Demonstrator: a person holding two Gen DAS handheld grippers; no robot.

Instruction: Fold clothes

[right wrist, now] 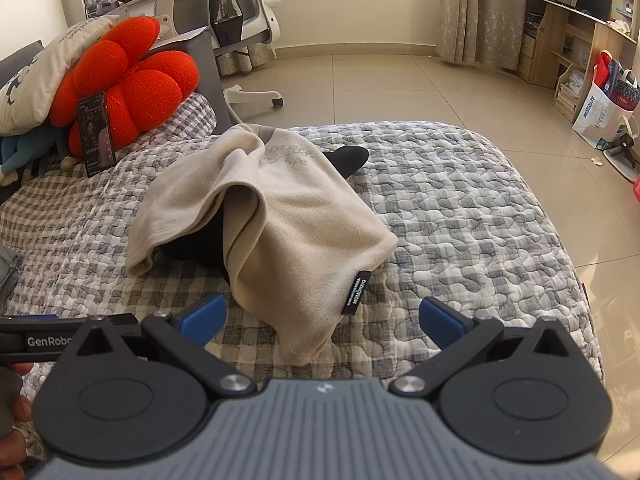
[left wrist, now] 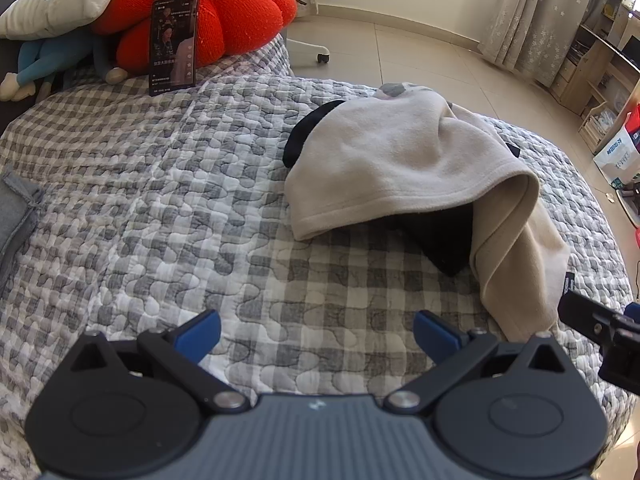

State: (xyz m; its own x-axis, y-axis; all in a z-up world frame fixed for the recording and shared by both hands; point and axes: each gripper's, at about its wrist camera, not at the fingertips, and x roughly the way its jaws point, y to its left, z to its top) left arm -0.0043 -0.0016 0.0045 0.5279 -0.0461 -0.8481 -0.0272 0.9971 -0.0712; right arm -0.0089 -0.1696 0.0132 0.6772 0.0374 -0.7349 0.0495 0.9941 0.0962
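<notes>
While both grippers gape, beige garment near quilt edge

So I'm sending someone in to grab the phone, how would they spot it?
On the checked quilt, look to the far end where the cushions pile up. The phone stands upright against the red flower cushion, its screen lit, the only dark slim slab there.

We hold our left tool low and level, its blue fingers spread wide with nothing between them. Our right tool sits the same way, fingers wide apart and empty, close beside the left one.
</notes>
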